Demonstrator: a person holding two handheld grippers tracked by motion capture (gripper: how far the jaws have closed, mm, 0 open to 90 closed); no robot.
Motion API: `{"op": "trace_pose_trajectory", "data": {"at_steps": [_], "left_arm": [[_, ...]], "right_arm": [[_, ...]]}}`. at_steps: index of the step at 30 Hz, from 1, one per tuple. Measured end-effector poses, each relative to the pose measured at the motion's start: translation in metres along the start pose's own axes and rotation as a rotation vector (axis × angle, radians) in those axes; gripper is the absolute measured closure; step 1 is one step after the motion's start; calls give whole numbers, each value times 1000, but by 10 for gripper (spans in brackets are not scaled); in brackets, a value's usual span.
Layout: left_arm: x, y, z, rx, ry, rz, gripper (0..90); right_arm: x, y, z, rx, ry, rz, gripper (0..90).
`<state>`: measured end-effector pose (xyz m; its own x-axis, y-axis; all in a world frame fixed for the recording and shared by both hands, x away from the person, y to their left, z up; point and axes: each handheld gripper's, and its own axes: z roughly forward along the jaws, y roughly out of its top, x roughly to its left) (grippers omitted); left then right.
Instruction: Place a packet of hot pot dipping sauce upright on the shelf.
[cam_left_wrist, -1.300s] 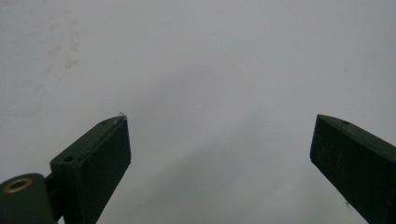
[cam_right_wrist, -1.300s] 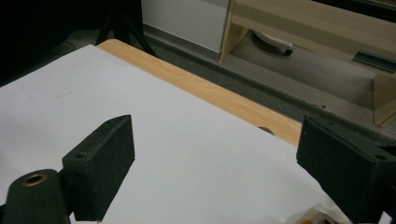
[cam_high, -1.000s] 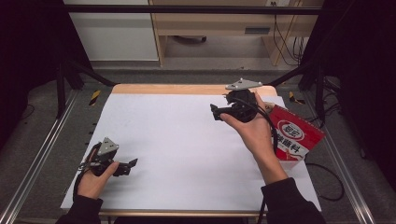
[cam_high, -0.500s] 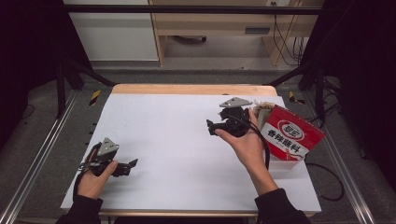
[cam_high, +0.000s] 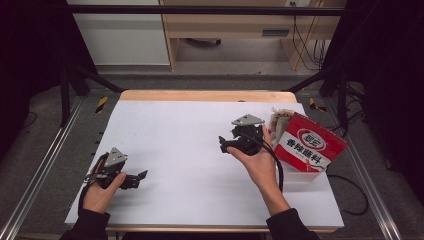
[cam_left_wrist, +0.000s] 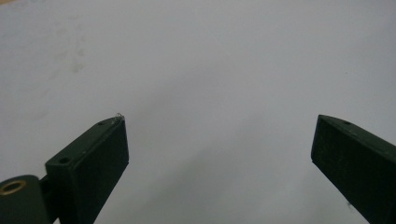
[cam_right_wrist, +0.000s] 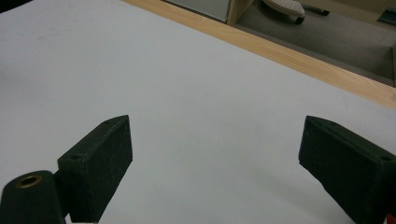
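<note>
My left gripper (cam_high: 140, 179) rests low over the near left corner of the white table (cam_high: 190, 150), held in a hand, jaws pointing right. In the left gripper view this gripper (cam_left_wrist: 219, 140) stands open, with bare white surface between the jaws. My right gripper (cam_high: 223, 145) is held above the table right of centre, jaws pointing left, its grey three-cornered plate on top. Seen from the right gripper view, it (cam_right_wrist: 215, 144) is open too and holds nothing.
A red snack bag (cam_high: 310, 145) with white lettering sits in a clear container at the table's right edge, just right of my right hand. A wooden strip (cam_right_wrist: 289, 51) runs along the table's far edge. Metal frame rails (cam_high: 45, 165) flank the table.
My right gripper has moved from near the far edge toward the person and slightly left. The left gripper has stayed put.
</note>
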<state>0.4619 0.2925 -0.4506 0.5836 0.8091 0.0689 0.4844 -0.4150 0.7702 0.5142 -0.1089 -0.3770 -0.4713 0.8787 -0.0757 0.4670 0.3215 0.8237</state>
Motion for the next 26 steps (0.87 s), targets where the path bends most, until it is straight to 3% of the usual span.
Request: {"op": "trace_pose_trajectory", "data": {"at_steps": [11,21,26], "left_arm": [[0,0,1,7,5,0,42],[2,-1,2,15,15,-7,42],[3,-1,2,14,31,-10,43]], "right_arm": [[0,-18,20,44,-53,16,88],[3,-39,39,65,-27,59,90],[3,-48,42,65,-16,55,91]]}}
